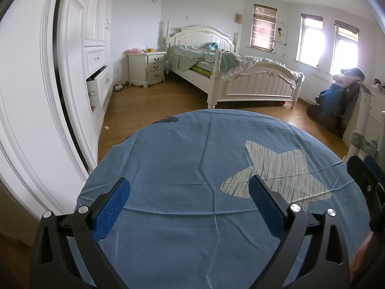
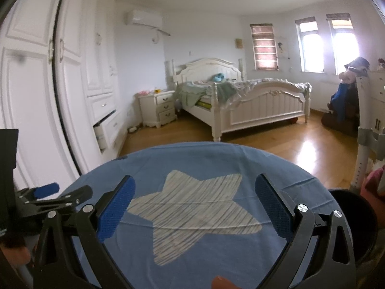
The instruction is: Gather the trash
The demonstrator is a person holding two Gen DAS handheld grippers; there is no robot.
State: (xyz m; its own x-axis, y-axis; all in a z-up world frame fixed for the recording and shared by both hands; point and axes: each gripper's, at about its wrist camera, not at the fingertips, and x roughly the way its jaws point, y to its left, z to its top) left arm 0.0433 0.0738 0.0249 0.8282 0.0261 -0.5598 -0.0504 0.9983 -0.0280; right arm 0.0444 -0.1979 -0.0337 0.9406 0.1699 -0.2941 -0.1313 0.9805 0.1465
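Left gripper and right gripper: both spread wide, empty, over the table's blue cloth. White star print between the right gripper's fingers. Small white scrap lies on the floor beside the wardrobe.

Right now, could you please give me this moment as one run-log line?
left tool: open, empty | right tool: open, empty | both above blue star cloth | no trash visible on cloth | small white item on floor
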